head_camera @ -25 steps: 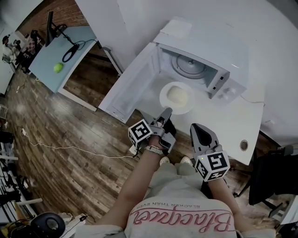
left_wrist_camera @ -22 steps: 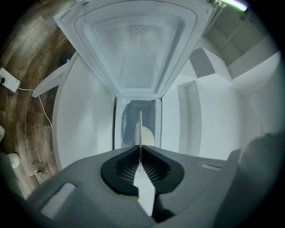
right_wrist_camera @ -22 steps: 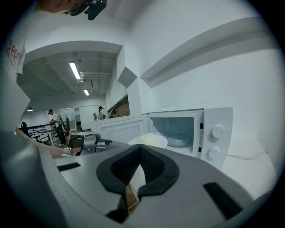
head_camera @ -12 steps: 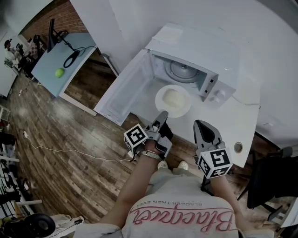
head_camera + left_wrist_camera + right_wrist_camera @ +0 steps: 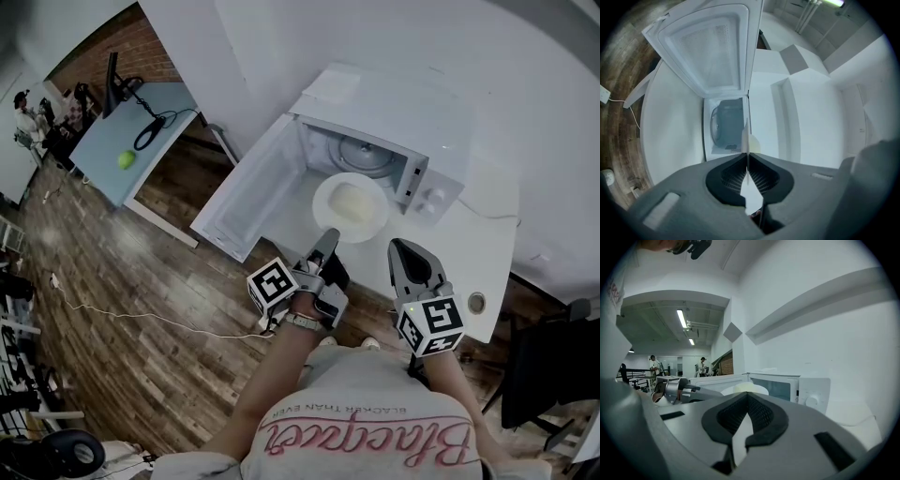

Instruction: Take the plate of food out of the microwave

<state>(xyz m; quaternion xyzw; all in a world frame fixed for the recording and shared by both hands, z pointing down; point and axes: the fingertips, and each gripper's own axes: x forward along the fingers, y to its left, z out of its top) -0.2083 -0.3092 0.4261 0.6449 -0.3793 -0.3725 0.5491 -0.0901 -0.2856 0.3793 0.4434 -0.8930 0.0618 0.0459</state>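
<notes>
Gripping the plate (image 5: pixel 376 221) by its rim, left gripper (image 5: pixel 330 234) clamped | right gripper (image 5: pixel 400 247) closed, empty | food (image 5: pixel 349 200) reads as a pale blur | microwave (image 5: pixel 394 112) cavity partly hidden behind plate

Plate of food (image 5: pixel 322 201) before the microwave (image 5: pixel 384 103), microwave on table (image 5: pixel 487 234), its door (image 5: pixel 246 192) to the left

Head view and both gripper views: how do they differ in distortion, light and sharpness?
Head view: strong barrel bending toward the edges; the white microwave and plate nearly wash out against the table. Left gripper view: dark round border, the open door stretched, near jaws soft. Right gripper view: ceiling lamp glares, foreground jaws dim.
</notes>
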